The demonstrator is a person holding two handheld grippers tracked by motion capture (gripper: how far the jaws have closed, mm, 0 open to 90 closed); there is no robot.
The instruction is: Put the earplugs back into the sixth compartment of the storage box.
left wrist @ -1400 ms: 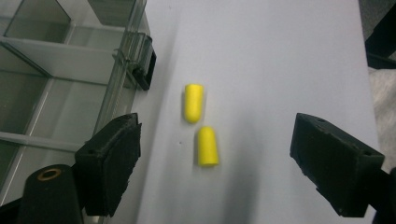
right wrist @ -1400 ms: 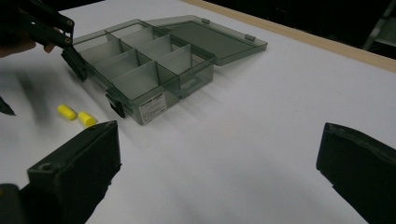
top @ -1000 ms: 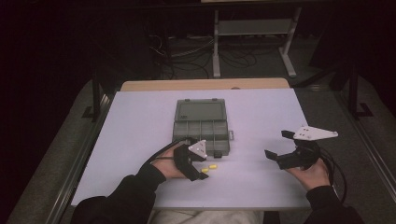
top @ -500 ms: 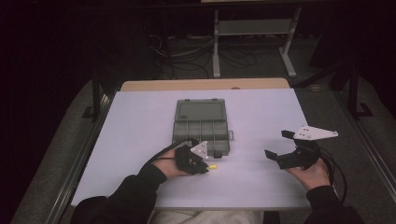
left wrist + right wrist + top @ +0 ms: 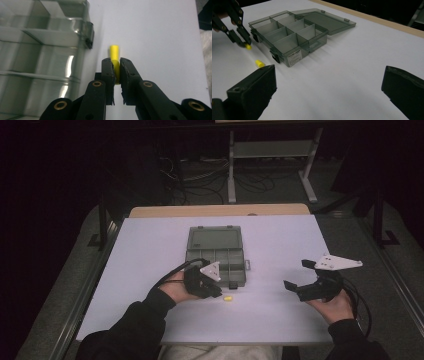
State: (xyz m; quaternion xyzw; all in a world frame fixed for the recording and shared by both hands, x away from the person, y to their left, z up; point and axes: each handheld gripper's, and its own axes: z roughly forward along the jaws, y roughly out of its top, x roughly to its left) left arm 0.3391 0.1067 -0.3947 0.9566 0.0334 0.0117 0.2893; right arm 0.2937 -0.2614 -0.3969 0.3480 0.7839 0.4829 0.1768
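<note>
My left gripper (image 5: 115, 63) is shut on a small yellow cylinder (image 5: 114, 51), pinched between its pads; its jaws have just been closing on it. From the right gripper view the left gripper (image 5: 243, 41) holds that cylinder (image 5: 248, 46) just above the table. A second yellow cylinder (image 5: 228, 298) (image 5: 259, 63) lies on the white tabletop beside the left gripper (image 5: 215, 293). A grey clear organizer box (image 5: 215, 252) (image 5: 37, 50) (image 5: 292, 32) stands with its lid folded back and its compartments bare. My right gripper (image 5: 296, 274) (image 5: 329, 85) hovers open at the right, with nothing between its jaws.
The white table (image 5: 280, 240) has a wooden strip (image 5: 220, 210) along its far edge. Beyond it stand a metal stand (image 5: 270, 150) and cables on a dark floor. The box's front latches (image 5: 275, 58) face the person.
The left gripper has shut on one of the two yellow cylinders and lifted it a little. The other cylinder stays on the table. The right gripper has not moved.
</note>
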